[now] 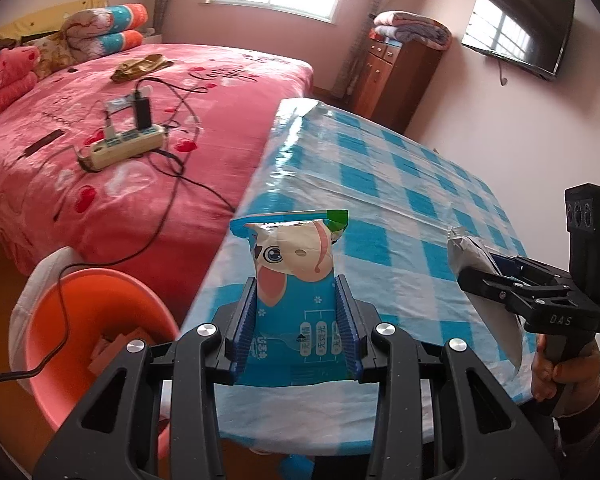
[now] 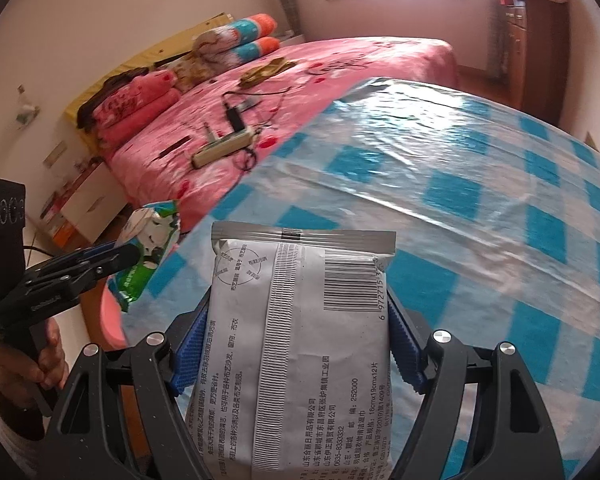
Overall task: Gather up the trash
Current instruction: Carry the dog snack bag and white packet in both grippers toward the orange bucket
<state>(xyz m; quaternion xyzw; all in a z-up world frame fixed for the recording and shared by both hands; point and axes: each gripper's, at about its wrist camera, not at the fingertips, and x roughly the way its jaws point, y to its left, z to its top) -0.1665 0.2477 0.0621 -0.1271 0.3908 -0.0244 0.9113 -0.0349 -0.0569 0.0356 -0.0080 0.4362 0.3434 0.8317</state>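
Observation:
My left gripper (image 1: 296,292) is shut on a blue cartoon wipes packet (image 1: 294,280), held upright over the near left edge of the blue-checked table (image 1: 400,184). My right gripper (image 2: 300,320) is shut on a silver-grey printed packet (image 2: 300,320) with a barcode, held above the table (image 2: 480,220). The right gripper and its silver packet (image 1: 476,272) show at the right of the left wrist view. The left gripper with the wipes packet (image 2: 144,248) shows at the left of the right wrist view. An orange bin (image 1: 96,336) lined with a white bag stands on the floor, left of the table and below the left gripper.
A pink bed (image 1: 120,140) lies beyond the bin, with a power strip (image 1: 126,146) and black cables, one trailing over the bin. A wooden cabinet (image 1: 396,76) and a wall TV (image 1: 518,32) stand at the back right.

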